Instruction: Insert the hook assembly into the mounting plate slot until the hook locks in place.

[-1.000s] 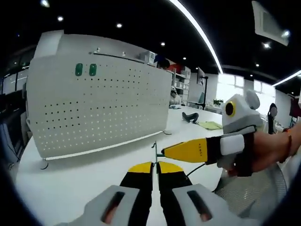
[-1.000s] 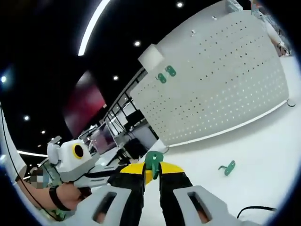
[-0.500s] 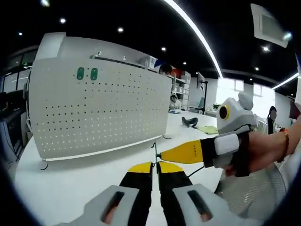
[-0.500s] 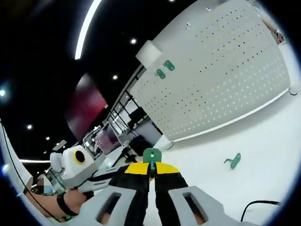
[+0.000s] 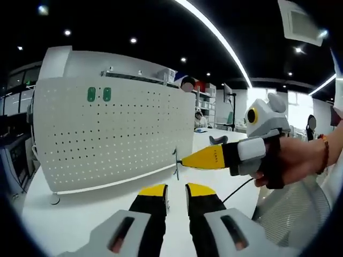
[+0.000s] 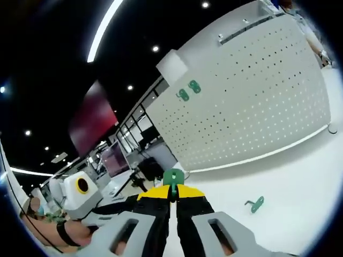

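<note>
1. Where the left gripper view begins at its left edge, the white pegboard (image 5: 112, 134) stands upright on the white table (image 5: 69, 214), filling the left half of the frame, with two green hooks (image 5: 98, 94) side by side near its upper left corner.
2. At bottom centre of that view, the left gripper (image 5: 176, 188) has its yellow-tipped jaws apart, with nothing between them.
3. Right of centre, the right gripper (image 5: 185, 160) reaches in from the right, held by a hand (image 5: 292, 160); its yellow jaws are closed on a thin hook (image 5: 176, 163) that shows edge-on just above the left gripper's tips.
4. In the right gripper view, the left gripper (image 6: 80, 190) and the hand holding it sit at the lower left.
5. At bottom centre, the right gripper (image 6: 172, 191) clamps a green hook (image 6: 173, 178) whose top sticks up between the jaws.
6. The pegboard (image 6: 252, 101) spans the upper right, tilted in the frame, with the two mounted hooks (image 6: 188, 90) near its upper left.
7. At lower right, a loose hook (image 6: 255, 204) lies on the table (image 6: 300, 182), in front of the pegboard.
</note>
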The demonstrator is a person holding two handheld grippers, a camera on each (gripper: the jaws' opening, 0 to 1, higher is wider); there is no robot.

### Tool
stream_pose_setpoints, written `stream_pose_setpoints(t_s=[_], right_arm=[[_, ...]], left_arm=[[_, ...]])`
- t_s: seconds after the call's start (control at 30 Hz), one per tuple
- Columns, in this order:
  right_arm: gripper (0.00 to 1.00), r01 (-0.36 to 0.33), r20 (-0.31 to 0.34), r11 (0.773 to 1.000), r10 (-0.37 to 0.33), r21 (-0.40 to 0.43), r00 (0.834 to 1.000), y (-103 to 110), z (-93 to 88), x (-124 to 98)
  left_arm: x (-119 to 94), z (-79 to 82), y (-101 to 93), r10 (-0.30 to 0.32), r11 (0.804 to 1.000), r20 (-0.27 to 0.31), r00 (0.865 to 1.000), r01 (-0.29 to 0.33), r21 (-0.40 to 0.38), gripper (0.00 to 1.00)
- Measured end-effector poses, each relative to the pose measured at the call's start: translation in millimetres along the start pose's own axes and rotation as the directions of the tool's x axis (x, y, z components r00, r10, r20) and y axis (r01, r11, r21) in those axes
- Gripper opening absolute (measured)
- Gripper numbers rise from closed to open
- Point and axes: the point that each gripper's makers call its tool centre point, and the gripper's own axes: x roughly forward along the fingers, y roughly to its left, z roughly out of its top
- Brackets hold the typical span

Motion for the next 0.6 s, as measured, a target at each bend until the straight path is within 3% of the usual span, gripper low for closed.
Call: stream_pose_setpoints(t_s=[0.13, 0.2, 0.33, 0.6], right_arm=[[0.01, 0.022, 0.011, 1.0, -0.021, -0.015, 1.0, -5, 11.6, 2], [0.01, 0.042, 0.004, 0.997, -0.042, -0.062, 0.999, -8, 15.8, 4], [0.01, 0.052, 0.035, 0.997, -0.049, -0.065, 0.998, -10, 28.2, 6], [0.01, 0.099, 0.042, 0.976, -0.092, -0.195, 0.995, -15, 47.0, 14]], left_arm=[[-3, 10.0, -5.4, -0.011, 1.0, 0.039, 0.999, 0.011, 0.011, 0.21], [-4, 12.0, -7.2, -0.015, 1.0, 0.039, 0.999, 0.014, 0.013, 0.23], [-6, 13.9, -8.0, -0.009, 0.999, 0.037, 0.999, 0.008, 0.034, 0.26], [-15, 16.9, 1.0, 0.049, 0.998, 0.044, 0.998, -0.051, 0.038, 0.37]])
